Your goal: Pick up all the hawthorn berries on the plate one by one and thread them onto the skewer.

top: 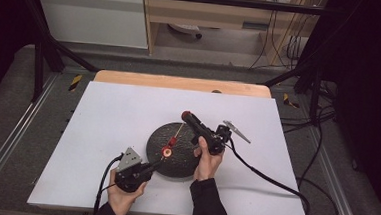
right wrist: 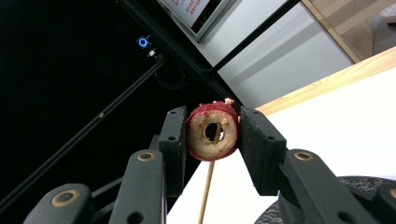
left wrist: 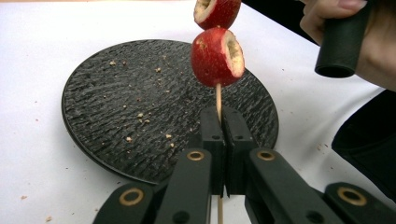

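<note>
plate (top: 173,151): 1, round, black, frame centre | skewer (top: 177,134): 1, thin wood, above the plate | cored red fruit pieces: 3 — two (top: 169,147) on the stick at frame centre, one (right wrist: 212,131) between jaws | grippers: 2 — lower left (top: 147,168), centre (top: 186,116) | hands: 2, bottom edge

Red fruit (left wrist: 215,57); black textured plate (left wrist: 116,107)

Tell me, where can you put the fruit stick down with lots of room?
The white table is bare left of and behind the black plate. The plate's left half holds only crumbs. It is crowded at the plate's front and right, where both hand-held grippers hold the skewer.
</note>
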Available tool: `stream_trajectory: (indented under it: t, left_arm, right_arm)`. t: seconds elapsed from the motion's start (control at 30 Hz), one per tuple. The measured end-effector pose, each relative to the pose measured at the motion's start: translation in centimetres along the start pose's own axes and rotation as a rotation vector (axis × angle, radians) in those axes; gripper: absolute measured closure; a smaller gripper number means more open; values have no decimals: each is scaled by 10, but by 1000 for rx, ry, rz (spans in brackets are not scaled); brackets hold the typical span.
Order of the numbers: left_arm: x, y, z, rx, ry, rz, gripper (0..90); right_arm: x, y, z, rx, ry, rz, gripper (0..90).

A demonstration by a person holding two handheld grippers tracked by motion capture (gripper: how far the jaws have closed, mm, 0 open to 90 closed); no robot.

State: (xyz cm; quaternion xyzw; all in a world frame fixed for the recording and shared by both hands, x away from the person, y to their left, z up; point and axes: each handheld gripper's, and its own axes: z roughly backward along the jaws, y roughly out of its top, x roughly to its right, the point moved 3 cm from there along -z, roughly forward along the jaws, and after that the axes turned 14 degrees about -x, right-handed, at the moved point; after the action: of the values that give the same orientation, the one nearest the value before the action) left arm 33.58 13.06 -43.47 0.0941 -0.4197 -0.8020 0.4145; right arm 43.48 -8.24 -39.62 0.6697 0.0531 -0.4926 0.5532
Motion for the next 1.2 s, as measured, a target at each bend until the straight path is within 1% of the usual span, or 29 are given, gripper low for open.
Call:
stream_trajectory:
  t: [0.1,0.2,0.3,0.4,0.6,0.63,0.77,0.8,0.83,1.03,1.1,1.17,1.2]
  left_arm:
    - [1,-1,1,17,0,-5,884]
    - [3,1,3,25,14,-4,884]
    - [2,5,2,22,16,6,884]
    - [0,10,-1,8,12,16,884]
    - [-3,16,-5,1,10,12,884]
    - [-3,16,-5,0,5,12,884]
    - [-6,15,-5,-5,-5,12,884]
    - [-6,15,-6,-5,1,9,883]
    - [-6,14,-6,-7,-6,11,883]
    - [-8,12,-7,-15,-17,12,883]
    - [-8,12,-7,-15,-20,10,884]
    - [-9,12,-6,-15,-20,7,883]
    - [-9,11,-6,-16,-20,7,883]
  right_arm:
    - [0,0,0,-7,-4,-6,637]
    - [0,-1,0,-16,-1,-22,638]
    - [1,-5,-3,-37,17,-41,638]
    - [2,-12,-4,-57,18,-41,638]
    - [2,-18,-4,-82,6,-21,637]
    - [1,-19,-4,-87,3,-25,637]
    - [1,-21,-4,-97,0,-6,637]
    - [1,-22,-5,-104,0,-10,637]
    - [2,-23,-5,-107,-3,-5,636]
    - [2,-27,-5,-142,-15,10,630]
    - [2,-26,-4,-145,-21,27,610]
    - [1,-25,-2,-158,-39,45,569]
    - [1,-24,-1,-164,-45,61,555]
